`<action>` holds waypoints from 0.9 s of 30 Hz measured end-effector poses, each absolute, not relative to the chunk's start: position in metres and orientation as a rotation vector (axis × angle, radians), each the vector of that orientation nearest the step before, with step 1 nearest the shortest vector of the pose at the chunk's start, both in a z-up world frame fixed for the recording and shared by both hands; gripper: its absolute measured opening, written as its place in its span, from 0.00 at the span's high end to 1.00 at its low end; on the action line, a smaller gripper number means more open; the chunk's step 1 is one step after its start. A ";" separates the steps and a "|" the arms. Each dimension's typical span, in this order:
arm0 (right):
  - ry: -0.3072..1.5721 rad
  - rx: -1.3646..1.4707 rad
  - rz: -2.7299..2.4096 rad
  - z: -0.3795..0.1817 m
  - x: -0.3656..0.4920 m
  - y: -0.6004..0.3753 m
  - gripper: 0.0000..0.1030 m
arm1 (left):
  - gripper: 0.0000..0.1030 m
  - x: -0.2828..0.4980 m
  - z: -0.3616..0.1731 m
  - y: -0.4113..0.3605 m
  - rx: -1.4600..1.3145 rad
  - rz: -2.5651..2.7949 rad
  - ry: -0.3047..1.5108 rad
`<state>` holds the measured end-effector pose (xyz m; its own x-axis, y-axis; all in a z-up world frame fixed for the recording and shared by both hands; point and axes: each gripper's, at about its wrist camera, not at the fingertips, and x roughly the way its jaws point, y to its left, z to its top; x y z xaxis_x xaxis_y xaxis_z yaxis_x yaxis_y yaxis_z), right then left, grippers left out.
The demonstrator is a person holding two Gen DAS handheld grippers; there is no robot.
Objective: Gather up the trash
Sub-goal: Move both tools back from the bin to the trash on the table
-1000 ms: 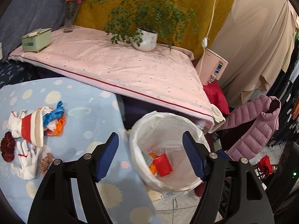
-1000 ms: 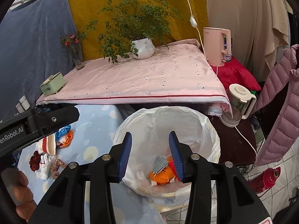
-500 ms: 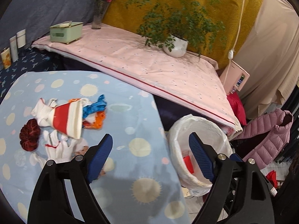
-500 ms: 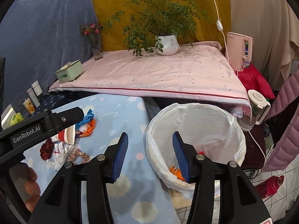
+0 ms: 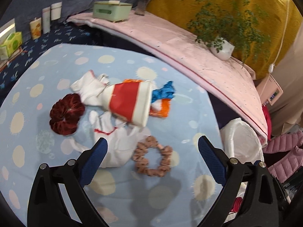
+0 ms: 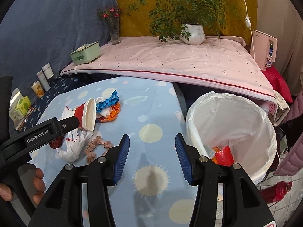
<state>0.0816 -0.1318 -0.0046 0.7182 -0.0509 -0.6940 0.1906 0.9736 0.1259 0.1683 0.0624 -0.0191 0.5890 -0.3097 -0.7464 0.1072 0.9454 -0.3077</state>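
Trash sits in a pile on the blue dotted table (image 5: pixel 56 70): a red-and-white paper cup (image 5: pixel 130 102) lying on its side, white gloves (image 5: pixel 113 140) under and near it, blue cloth (image 5: pixel 163 92) and an orange scrap (image 5: pixel 162 108) just right of the cup, a dark red scrunchie (image 5: pixel 66 114) to the left, a pink scrunchie (image 5: pixel 152 158) nearest the camera. Left gripper (image 5: pixel 152 147) hangs over the pile, angled down, jaws wide apart and just been opening, nothing clamped; the pink scrunchie and part of a glove lie below, between the blue pads (image 5: pixel 93 160), not touched. Right gripper (image 6: pixel 152 156) points at bare tablecloth near the table's right edge, jaws about half apart, nothing between them, having just opened a bit. In the right wrist view the left gripper's black body reads "GenRobot.AI" and crosses in front of the cup (image 6: pixel 86 114); a hand (image 6: pixel 36 185) grips its handle at lower left. Bin (image 6: pixel 233 132) with a white liner stands just right of the table, with red and orange scraps (image 6: pixel 223 154) at its bottom. Far side: pink-covered bench (image 6: pixel 189 64) with a potted plant (image 6: pixel 193 30), a flower vase (image 6: pixel 114 32), a green box (image 6: pixel 85 54) and a pink appliance (image 6: pixel 265 49). Red bottle (image 6: pixel 276 191) is on the floor at right, beside a pink puffer jacket (image 5: pixel 284 151).
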 end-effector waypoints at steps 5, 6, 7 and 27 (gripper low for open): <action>0.799 0.199 -0.105 -0.022 0.095 -0.113 0.52 | 0.10 0.173 -0.042 0.082 -0.243 -0.195 0.955; 0.807 0.199 -0.101 -0.025 0.098 -0.109 0.52 | 0.10 0.175 -0.046 0.085 -0.242 -0.187 0.964; 0.816 0.197 -0.097 -0.029 0.100 -0.106 0.52 | 0.10 0.176 -0.050 0.087 -0.238 -0.178 0.972; 0.961 0.161 -0.046 -0.090 0.149 -0.061 0.52 | 0.11 0.200 -0.100 0.097 -0.157 -0.125 1.034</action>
<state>0.1485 -0.0610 -0.0898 0.5727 0.0329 -0.8191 0.1102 0.9870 0.1166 0.1995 0.0970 -0.0999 0.5060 -0.1771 -0.8441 0.0287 0.9816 -0.1887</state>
